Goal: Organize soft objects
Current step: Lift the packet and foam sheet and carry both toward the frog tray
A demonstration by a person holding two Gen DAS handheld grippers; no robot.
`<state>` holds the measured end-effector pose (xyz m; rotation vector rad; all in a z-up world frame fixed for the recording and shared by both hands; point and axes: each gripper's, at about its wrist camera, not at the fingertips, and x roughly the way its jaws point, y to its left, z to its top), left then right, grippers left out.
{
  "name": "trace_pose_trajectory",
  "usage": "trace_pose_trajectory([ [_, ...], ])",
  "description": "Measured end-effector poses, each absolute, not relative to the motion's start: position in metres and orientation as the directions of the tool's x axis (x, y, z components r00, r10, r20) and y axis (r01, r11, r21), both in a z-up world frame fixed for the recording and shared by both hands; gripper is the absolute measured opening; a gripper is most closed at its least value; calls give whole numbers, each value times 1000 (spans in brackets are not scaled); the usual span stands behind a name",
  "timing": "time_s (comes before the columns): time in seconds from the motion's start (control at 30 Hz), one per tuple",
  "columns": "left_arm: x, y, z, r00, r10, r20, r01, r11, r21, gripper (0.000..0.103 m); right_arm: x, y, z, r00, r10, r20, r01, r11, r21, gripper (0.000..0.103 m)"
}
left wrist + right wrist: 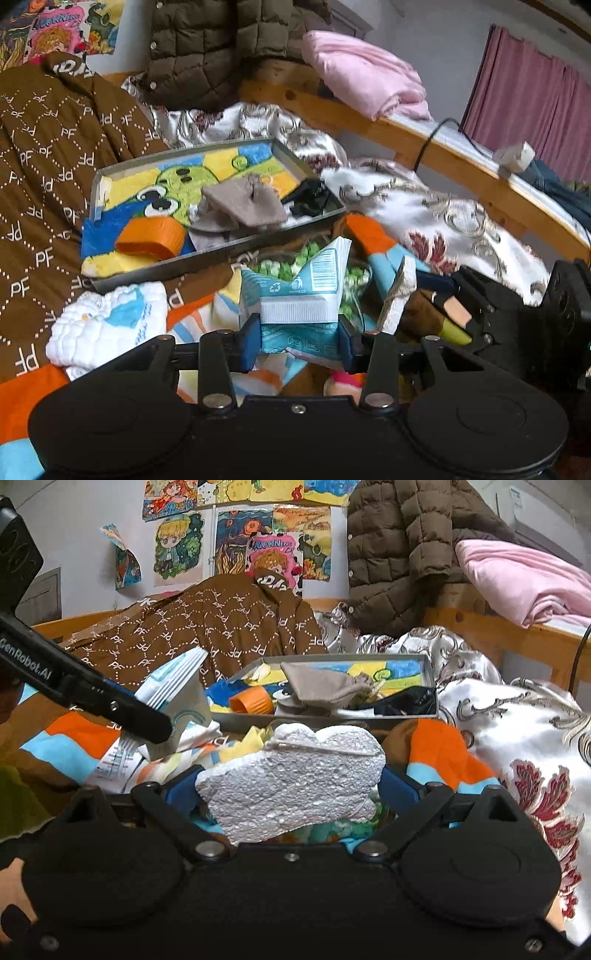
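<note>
My left gripper (299,332) is shut on a white and teal tissue pack (299,291), held up over the cluttered bed. In the right wrist view the pack (177,694) shows at the left, in the left gripper (162,723). My right gripper (291,794) is shut on a white cloud-shaped sponge (295,779), which spans its blue pads. In the left wrist view the sponge (400,295) appears edge-on at the right gripper (424,284). Ahead lies a grey tray (207,254) (332,716) lined with a cartoon towel (155,184), holding a beige cloth pouch (243,203) (325,690), an orange piece (151,236) and a black item (310,199).
A brown patterned jacket (48,166) lies left of the tray. A white floral quilt (517,738) covers the right. A wooden bed rail (461,155) carries a pink blanket (369,74), a cable and a charger (515,157). A puffer jacket (399,554) hangs behind. A white quilted cloth (110,321) lies near left.
</note>
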<state>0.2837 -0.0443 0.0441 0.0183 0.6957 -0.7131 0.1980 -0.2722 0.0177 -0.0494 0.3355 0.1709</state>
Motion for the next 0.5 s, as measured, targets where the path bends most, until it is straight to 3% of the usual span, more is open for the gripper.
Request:
trace_pose_trajectory([
  [0.3,316,-35,55,623,-610,-490,578,781,-238,43,210,-267,36,945,134,-300,-154,987,-45,97],
  [0.5,357,-24,60,711,-556,-430,499,830,-249,43,236,-262,64,951,117,-287,-149,985,-91,97],
])
